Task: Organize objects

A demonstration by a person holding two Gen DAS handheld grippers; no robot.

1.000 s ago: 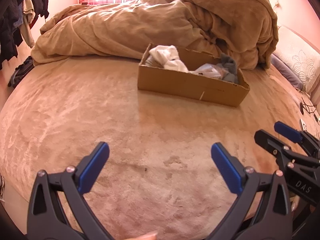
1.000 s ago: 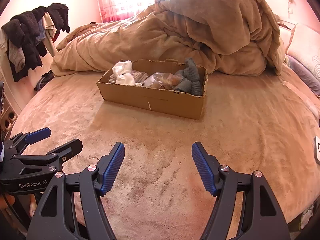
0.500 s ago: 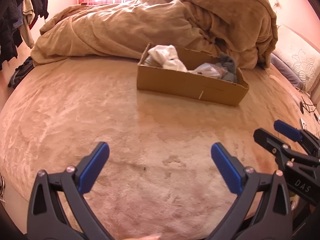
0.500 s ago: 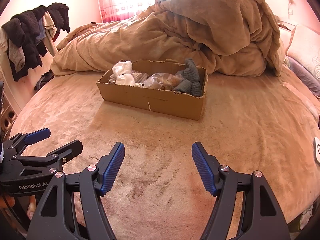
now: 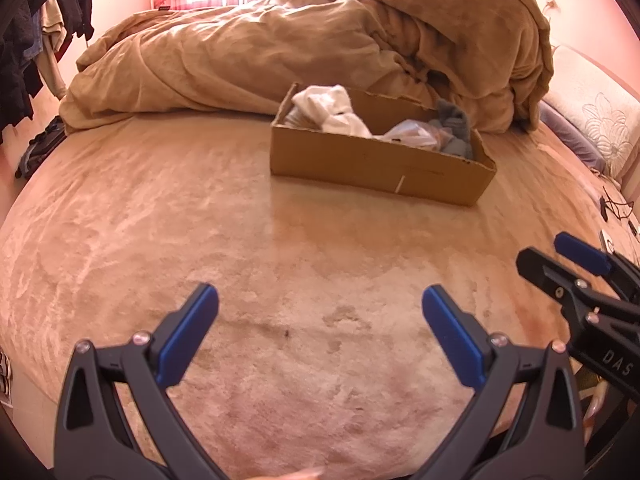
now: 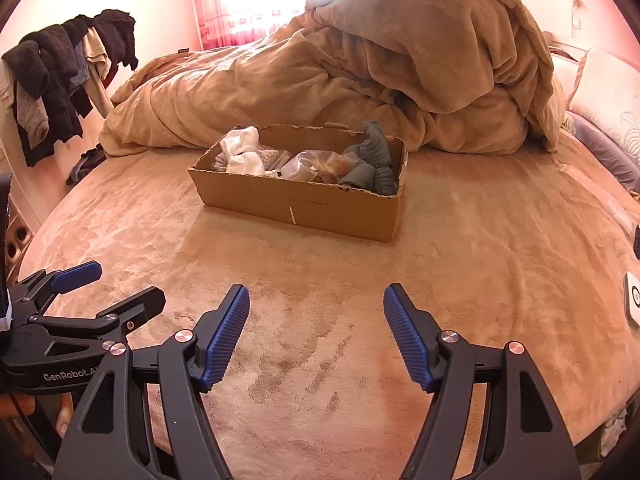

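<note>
From the left wrist view, the left tool (image 5: 320, 312) hangs over the near part of the bed (image 5: 160, 240) with its jaws wide and nothing between them. The cardboard box (image 5: 372, 164) sits well beyond it, right of centre, just in front of the heaped tan duvet (image 5: 280, 52). White socks (image 5: 332, 110) fill the box's left end, a clear plastic bag (image 5: 412, 134) lies in the middle and grey socks (image 5: 454, 126) crowd the right end. The right tool (image 5: 560, 256) shows at the right edge. One risk here is the soft plush cover: pressing into the box wall would likely push the light box toward the duvet rather than give a grip.

From the right wrist view, the right tool (image 6: 316, 320) is also spread open and empty, aimed at bare bed with the cardboard box (image 6: 296, 204) well ahead. The white socks (image 6: 244, 152), the plastic bag (image 6: 308, 162) and the grey socks (image 6: 372, 160) lie touching one another, so a pinch on one could drag a neighbour out with it. The bag looks slippery and may slide from ribbed pads. The left tool (image 6: 108, 284) sits close at the left, so reaching in together could make the two collide. A small white device (image 6: 634, 300) near the right edge of the bed could be knocked off.
</note>
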